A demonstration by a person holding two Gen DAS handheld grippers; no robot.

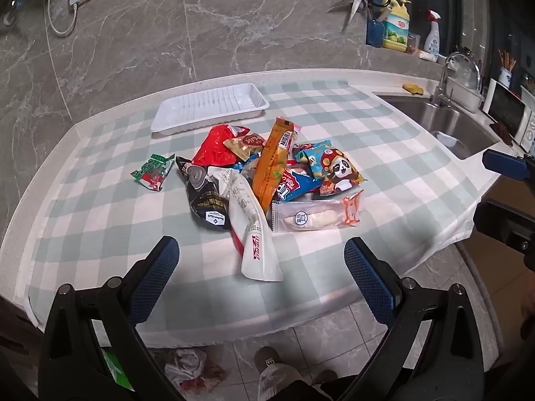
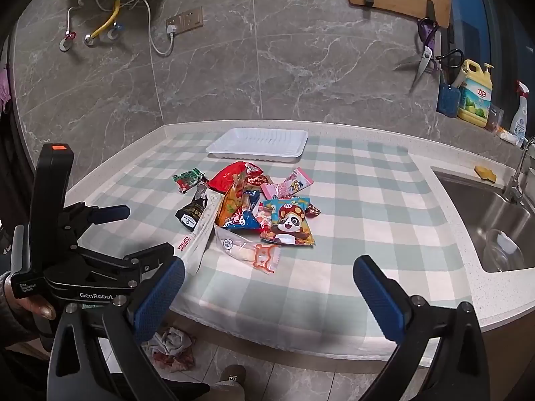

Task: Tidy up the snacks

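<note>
A pile of snack packets (image 1: pixel 267 173) lies mid-table on the checked cloth; it also shows in the right wrist view (image 2: pixel 247 214). It includes a panda packet (image 1: pixel 337 173), an orange stick packet (image 1: pixel 272 163), a long white packet (image 1: pixel 254 234) and a clear bun packet (image 1: pixel 314 215). A small green packet (image 1: pixel 153 172) lies apart to the left. An empty white tray (image 1: pixel 210 107) stands behind the pile, also in the right wrist view (image 2: pixel 259 142). My left gripper (image 1: pixel 260 280) is open and empty, near the table's front edge. My right gripper (image 2: pixel 267 294) is open and empty, to its right.
A steel sink (image 2: pixel 495 220) with a tap lies at the right. Detergent bottles (image 2: pixel 474 97) and scissors (image 2: pixel 423 61) stand by the marble wall. A crumpled cloth (image 2: pixel 170 344) lies on the floor below the table edge. My left gripper's body shows in the right wrist view (image 2: pixel 77 267).
</note>
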